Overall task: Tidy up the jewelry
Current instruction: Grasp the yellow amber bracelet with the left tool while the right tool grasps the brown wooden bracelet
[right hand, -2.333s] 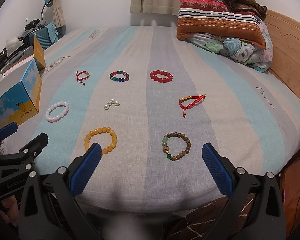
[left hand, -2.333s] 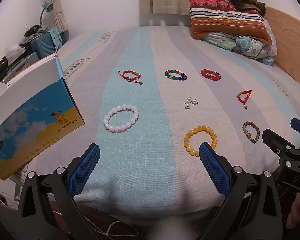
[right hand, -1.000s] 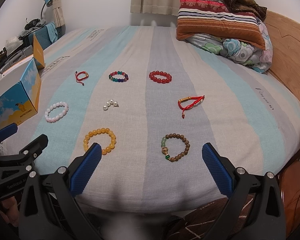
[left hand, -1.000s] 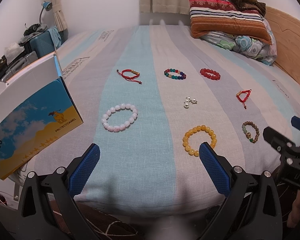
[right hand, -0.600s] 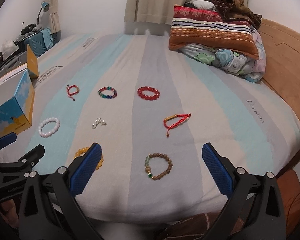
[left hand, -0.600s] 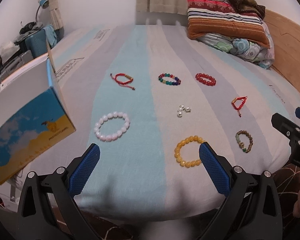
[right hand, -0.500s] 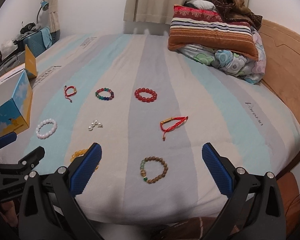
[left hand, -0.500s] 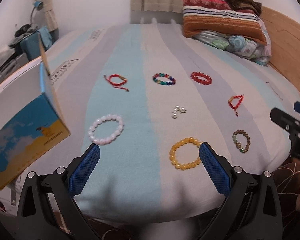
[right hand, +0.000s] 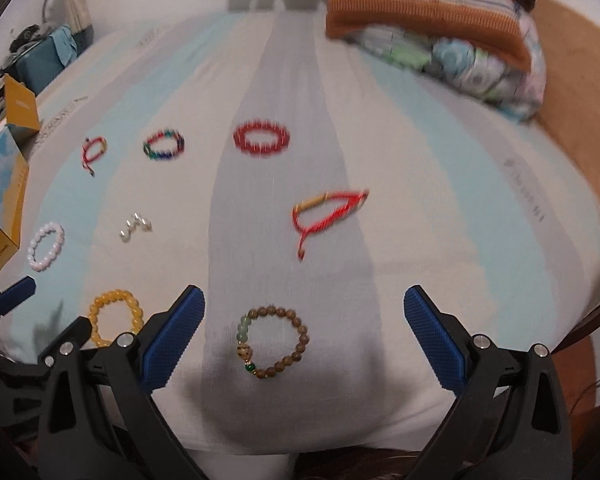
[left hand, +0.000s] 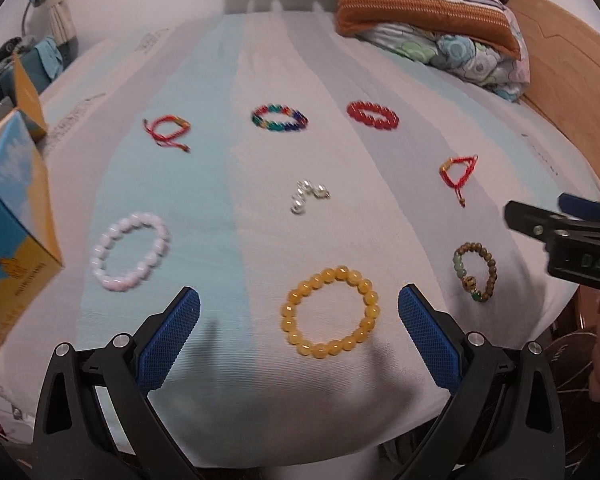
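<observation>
1. The left gripper (left hand: 299, 318) hung over the near edge of the bed (left hand: 260, 220) with its blue-padded jaws spread wide and nothing between them; the yellow bead bracelet (left hand: 331, 311) lay flat on the cover in the gap between the pads, touching neither.
2. The right gripper (right hand: 304, 320) was likewise wide apart and empty, and the brown wooden bead bracelet (right hand: 273, 342) with green beads lay on the cover between its fingers, clear of both.
3. Just left of the yellow bracelet lay the pale pink bead bracelet (left hand: 131, 257), near the blue and yellow box (left hand: 10, 248) at the bed's left edge.
4. Farther in, a small cluster of pearl-like beads (left hand: 308, 195) sat in the middle of the cover, with a red cord bracelet (left hand: 458, 172) well off to its right.
5. Beyond these ran a row of three: another red cord bracelet (left hand: 167, 134) on the left, a multicoloured bead bracelet (left hand: 280, 118) in the middle, and a red bead bracelet (left hand: 373, 115) on the right.
6. At the far end, a striped pillow (left hand: 420, 4) rested on a floral quilt (left hand: 460, 56) beside the wooden headboard (left hand: 568, 64).
</observation>
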{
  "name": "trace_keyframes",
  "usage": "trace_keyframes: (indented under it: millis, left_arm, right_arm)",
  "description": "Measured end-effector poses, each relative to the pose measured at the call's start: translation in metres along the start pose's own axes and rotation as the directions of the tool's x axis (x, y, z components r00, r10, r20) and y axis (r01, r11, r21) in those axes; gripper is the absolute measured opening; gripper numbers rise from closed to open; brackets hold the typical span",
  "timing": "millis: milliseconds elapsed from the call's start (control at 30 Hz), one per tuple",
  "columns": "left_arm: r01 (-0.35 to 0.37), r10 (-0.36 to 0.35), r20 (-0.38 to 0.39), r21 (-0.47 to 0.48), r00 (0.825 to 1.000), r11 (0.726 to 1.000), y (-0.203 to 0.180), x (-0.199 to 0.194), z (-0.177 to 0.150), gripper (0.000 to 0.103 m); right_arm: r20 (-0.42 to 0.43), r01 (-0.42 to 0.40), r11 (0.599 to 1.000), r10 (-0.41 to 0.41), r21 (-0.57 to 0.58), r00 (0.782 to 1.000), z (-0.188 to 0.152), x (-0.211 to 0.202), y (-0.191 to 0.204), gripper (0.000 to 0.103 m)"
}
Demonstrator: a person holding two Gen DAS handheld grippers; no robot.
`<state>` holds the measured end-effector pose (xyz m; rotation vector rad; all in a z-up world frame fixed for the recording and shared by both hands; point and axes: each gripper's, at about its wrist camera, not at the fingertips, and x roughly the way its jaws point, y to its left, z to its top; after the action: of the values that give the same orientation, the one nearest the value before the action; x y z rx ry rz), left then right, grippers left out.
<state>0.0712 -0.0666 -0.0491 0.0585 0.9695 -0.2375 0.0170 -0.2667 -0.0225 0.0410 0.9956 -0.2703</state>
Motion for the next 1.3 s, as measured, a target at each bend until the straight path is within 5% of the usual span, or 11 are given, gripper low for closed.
trace_keyframes:
  millis: [367,733,1133,1300]
  left_arm:
    - [-0.003,0.004,-0.047,0.033,0.999,0.999,-0.005,0.035,-0.010,0.095]
    - [-0.005,0.010,-0.064,0.076,0.998,0.997,-0.013,0.045,-0.013,0.075]
    - [0.049,-0.045,-0.088,0.054,0.995,0.997,-0.008,0.039,-0.013,0.019]
    - [0.074,-0.070,-0.087,0.039,0.994,0.997,-0.006,0.036,-0.013,0.019]
  right_arm:
    - [-0.109,-0.061,0.998,0.061,-0.005,0.992,-0.021,0.047,0.013,0.081]
    - [-0.181,-0.116,0.993,0.115,0.005,0.977,-0.025,0.064,0.013,0.045]
    - [-0.173,-0.145,0.988,0.150,0.046,0.973,-0.026,0.063,0.009,0.008]
    - [-0.151,-0.152,0.986,0.161,0.065,0.975,-0.025,0.058,0.005,0.008]
